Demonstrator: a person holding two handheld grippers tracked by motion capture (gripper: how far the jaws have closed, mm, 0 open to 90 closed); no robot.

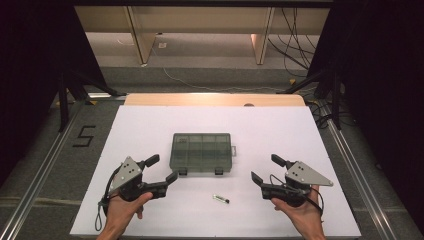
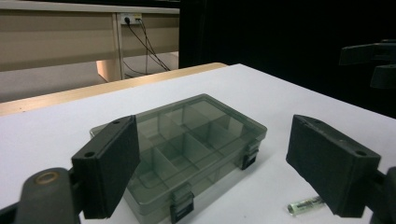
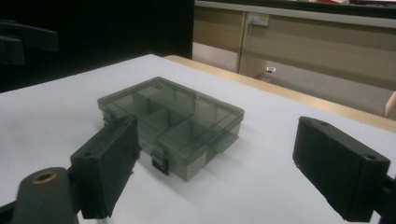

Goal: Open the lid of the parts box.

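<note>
A smoky clear compartment box (image 1: 201, 152) lies shut in the middle of the white table, its two dark latches facing the person. A small greenish tube (image 1: 221, 199) lies in front of it. My left gripper (image 1: 162, 169) hovers at the box's near left corner, jaws wide open and empty. My right gripper (image 1: 267, 169) stands open and empty to the right of the box. The left gripper view looks across the box (image 2: 187, 144) between its own jaws, with the tube (image 2: 304, 205) at lower right. In the right gripper view the box (image 3: 170, 123) sits ahead, left of centre.
The white table top (image 1: 280, 135) ends in a wooden strip at the far side. Beyond it are the floor, desk legs and trailing cables. Black stands flank the table on both sides. A "5" is marked on the floor at left.
</note>
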